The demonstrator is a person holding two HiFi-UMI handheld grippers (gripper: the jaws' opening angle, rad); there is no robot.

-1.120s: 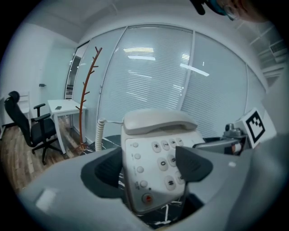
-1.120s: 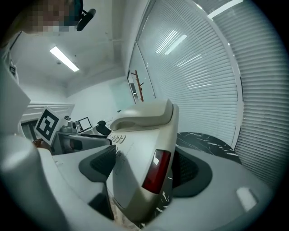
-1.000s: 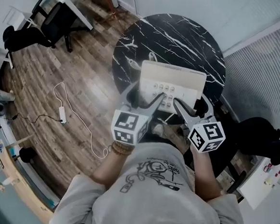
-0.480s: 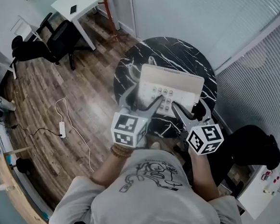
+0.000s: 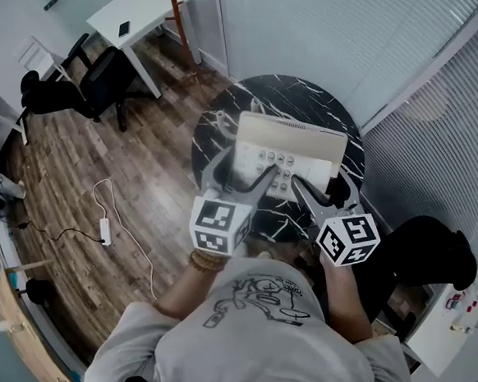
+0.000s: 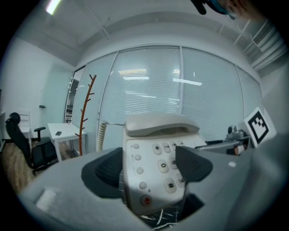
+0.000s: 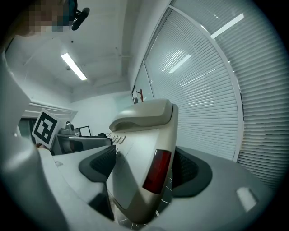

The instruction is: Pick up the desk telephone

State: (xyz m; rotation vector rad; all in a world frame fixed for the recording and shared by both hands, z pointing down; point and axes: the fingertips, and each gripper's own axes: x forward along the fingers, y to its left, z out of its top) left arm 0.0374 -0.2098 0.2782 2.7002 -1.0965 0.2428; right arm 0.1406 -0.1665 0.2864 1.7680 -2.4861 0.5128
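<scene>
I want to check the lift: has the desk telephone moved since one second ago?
Yes. The desk telephone went up, toward the camera: the round table beneath it looks smaller now, while the telephone kept its size.

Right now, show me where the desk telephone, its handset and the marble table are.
desk telephone (image 5: 290,153): head view, on its keypad face.
handset (image 6: 160,124): left gripper view, on the middle of its top.
marble table (image 5: 293,98): head view, on the bare top behind the desk telephone.
</scene>
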